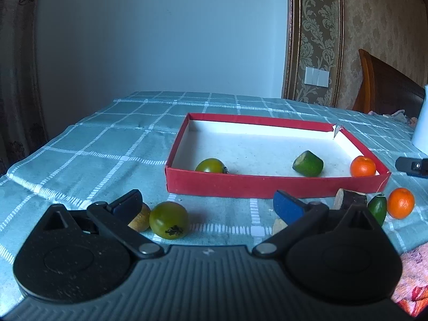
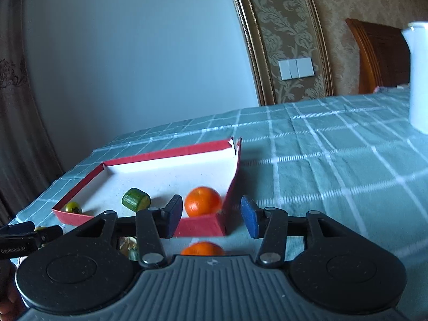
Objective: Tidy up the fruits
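A red box (image 1: 267, 186) with a white floor holds a green tomato (image 1: 210, 165), a cut lime piece (image 1: 307, 163) and an orange (image 1: 363, 166). On the cloth in front of it lie another green tomato (image 1: 168, 220), a brownish fruit (image 1: 140, 218), a dark cut piece (image 1: 350, 199), a lime (image 1: 377, 208) and a second orange (image 1: 400, 203). My left gripper (image 1: 207, 203) stands open over the cloth, holding nothing. My right gripper (image 2: 211, 215) is open at the box's near right corner (image 2: 211, 226). The boxed orange (image 2: 203, 201) sits just beyond its fingers, untouched.
A white jug (image 2: 417, 80) stands on the checked tablecloth (image 2: 334, 160) at the right. A pink patterned cloth (image 1: 412, 281) lies at the near right edge. A wooden headboard (image 1: 388, 85) and wall are behind the table. The left gripper's side (image 2: 26, 236) shows left of the box.
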Demonstrator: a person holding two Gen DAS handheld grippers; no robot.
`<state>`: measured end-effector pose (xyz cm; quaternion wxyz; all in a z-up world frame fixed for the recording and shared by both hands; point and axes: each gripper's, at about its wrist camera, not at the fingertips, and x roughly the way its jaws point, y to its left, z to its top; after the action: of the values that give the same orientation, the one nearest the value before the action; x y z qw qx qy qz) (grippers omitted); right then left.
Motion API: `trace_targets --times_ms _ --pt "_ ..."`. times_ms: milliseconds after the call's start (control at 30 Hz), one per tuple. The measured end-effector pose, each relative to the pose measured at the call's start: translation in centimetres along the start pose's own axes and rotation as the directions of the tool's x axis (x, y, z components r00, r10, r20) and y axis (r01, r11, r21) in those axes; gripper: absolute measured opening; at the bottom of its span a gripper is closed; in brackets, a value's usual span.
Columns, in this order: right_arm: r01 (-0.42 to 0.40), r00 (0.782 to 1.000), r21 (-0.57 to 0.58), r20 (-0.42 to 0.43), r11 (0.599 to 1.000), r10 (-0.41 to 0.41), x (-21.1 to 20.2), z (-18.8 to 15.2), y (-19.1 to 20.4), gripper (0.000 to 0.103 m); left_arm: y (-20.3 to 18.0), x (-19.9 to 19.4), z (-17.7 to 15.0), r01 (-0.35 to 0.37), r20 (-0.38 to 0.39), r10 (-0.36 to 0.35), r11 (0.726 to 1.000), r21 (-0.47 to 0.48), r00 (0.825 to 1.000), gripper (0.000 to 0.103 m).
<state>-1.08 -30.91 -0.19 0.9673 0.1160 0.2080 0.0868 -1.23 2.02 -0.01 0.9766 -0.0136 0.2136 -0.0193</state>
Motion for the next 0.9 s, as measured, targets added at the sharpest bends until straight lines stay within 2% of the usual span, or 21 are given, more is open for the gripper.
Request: trace_targets --times_ms 133,267,600,667,733,900 --pt "0.011 1.0 0.078 0.008 0.997 -0.011 0.3 -0.6 -1.5 0.048 0.6 -1.2 0.0 -0.004 0.054 0.005 1.0 -0.024 0.999 0.103" --pt "0.02 1.0 0.084 0.006 0.996 -0.02 0.4 -0.7 -1.6 0.048 1.6 -2.7 -0.5 0.013 0.06 -0.011 0.999 -0.041 0.998 0.103" --pt "0.002 1.0 0.094 -0.002 0.996 -0.002 0.5 -0.7 -1.7 0.048 1.5 -7.2 -3.4 -0.056 0.134 0.043 0.994 0.09 0.99 0.103" --pt "0.004 1.0 0.095 -0.001 0.995 -0.003 0.5 -0.7 -1.7 0.048 1.2 -7.2 -3.7 -0.071 0.131 0.057 0.992 0.107 0.99 0.101" --pt "0.003 1.0 0.096 0.0 0.995 -0.003 0.5 -0.7 -1.7 0.048 1.1 -6.8 -3.5 -0.078 0.116 0.065 0.99 0.116 0.991 0.091" --pt "0.003 1.0 0.1 -0.008 0.995 -0.002 0.6 -0.7 -1.7 0.048 0.9 -5.8 -2.9 -0.076 0.094 0.066 0.992 0.102 0.993 0.087"
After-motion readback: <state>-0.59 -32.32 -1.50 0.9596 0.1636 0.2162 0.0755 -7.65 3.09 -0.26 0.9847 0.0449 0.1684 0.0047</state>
